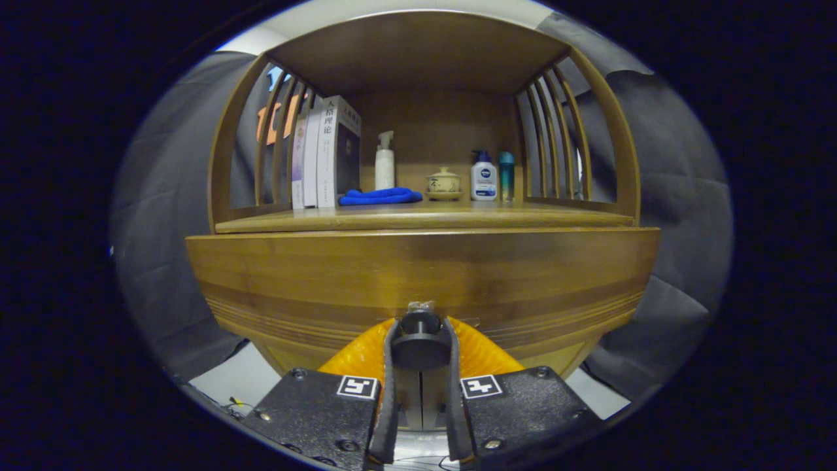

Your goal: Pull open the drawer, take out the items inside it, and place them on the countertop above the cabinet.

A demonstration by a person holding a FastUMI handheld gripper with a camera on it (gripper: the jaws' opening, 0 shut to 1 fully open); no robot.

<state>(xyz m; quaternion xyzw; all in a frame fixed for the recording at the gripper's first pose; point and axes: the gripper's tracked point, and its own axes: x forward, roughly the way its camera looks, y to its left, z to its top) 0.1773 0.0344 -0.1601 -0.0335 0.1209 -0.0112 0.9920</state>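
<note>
tongs | black housings, square tags, screws | orange fingers, black pads

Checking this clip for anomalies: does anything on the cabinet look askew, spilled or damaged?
Nothing stands out. The gripper fingers close on the round black drawer knob. On the wooden countertop, upright books, folded blue cloth and white pump bottle look tidy.

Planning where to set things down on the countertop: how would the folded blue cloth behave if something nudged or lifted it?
The blue cloth lies in soft rounded folds, so it is probably floppy and would droop or unfold if lifted. It looks light and would likely slide or bunch on the smooth wooden countertop. The gripper is closed around the drawer knob.
</note>
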